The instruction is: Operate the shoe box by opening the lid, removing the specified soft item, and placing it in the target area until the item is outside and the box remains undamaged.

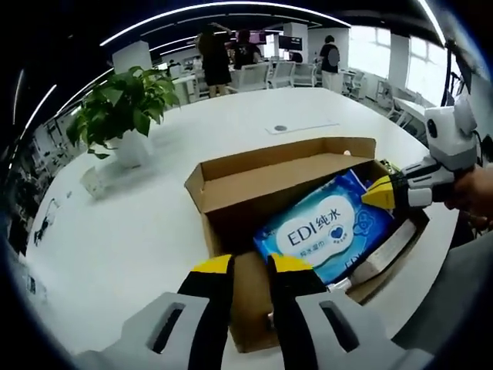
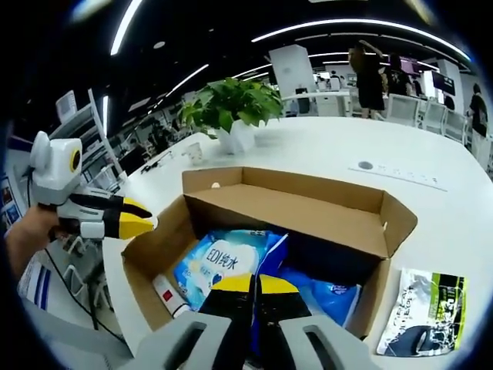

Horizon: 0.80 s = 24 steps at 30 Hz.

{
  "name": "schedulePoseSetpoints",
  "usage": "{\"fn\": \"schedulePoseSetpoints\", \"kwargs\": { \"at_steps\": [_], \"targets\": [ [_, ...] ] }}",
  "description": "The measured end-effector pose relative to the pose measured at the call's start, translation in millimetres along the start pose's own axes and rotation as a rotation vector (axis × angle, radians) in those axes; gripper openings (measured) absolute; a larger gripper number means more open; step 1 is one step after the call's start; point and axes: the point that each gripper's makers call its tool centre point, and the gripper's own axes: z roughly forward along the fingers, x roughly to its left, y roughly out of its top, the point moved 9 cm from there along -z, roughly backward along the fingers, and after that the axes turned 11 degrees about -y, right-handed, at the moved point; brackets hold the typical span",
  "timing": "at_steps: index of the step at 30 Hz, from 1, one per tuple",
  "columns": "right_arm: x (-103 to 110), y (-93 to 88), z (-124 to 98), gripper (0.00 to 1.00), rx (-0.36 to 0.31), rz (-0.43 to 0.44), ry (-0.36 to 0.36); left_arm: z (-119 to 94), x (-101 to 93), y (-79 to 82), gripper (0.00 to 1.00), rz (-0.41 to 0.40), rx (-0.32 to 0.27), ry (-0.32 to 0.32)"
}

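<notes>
The cardboard box [image 1: 269, 173] stands open on the white table, its flaps folded outward. Inside lies a blue soft wipes pack [image 1: 323, 227] printed "EDI". My right gripper [image 1: 379, 193] comes in from the right and its yellow tips pinch the pack's far corner. In the right gripper view its jaws [image 2: 256, 284] stand pressed together on a raised fold of the blue pack [image 2: 223, 262]. My left gripper [image 1: 250, 266] hovers over the box's near flap with a narrow gap between its jaws and nothing in it. It hangs just outside the box's left flap [image 2: 132, 220].
A potted plant [image 1: 123, 116] stands beyond the box. A white, green and black pouch [image 2: 422, 310] lies on the table [image 1: 139, 231] beside the box. A second blue pack [image 2: 331, 297] and a small white item [image 2: 166, 297] are in the box. People and chairs are far behind.
</notes>
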Motion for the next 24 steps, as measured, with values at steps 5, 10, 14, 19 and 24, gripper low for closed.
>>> {"fn": "schedulePoseSetpoints", "kwargs": {
  "at_steps": [5, 10, 14, 19, 24],
  "targets": [
    [-1, -1.7, 0, 0.00, -0.004, -0.007, -0.008, 13, -5.0, -1.0, 0.17, 0.013, 0.043, -0.036],
    [-2, -3.1, 1, 0.00, -0.002, -0.008, -0.013, 28, -10.7, -3.5, 0.16, 0.042, 0.099, -0.056],
    [-3, -3.8, 1, 0.00, 0.000, -0.028, -0.019, 40, -11.1, -8.5, 0.16, 0.035, 0.139, -0.070],
    [-6, -5.0, 2, 0.00, 0.005, -0.030, -0.018, 51, -9.2, -15.3, 0.12, 0.029, 0.173, -0.073],
    [-8, -6.0, 3, 0.00, 0.011, -0.023, -0.016, 56, -8.0, -17.3, 0.15, 0.007, 0.186, -0.080]
  ]
}}
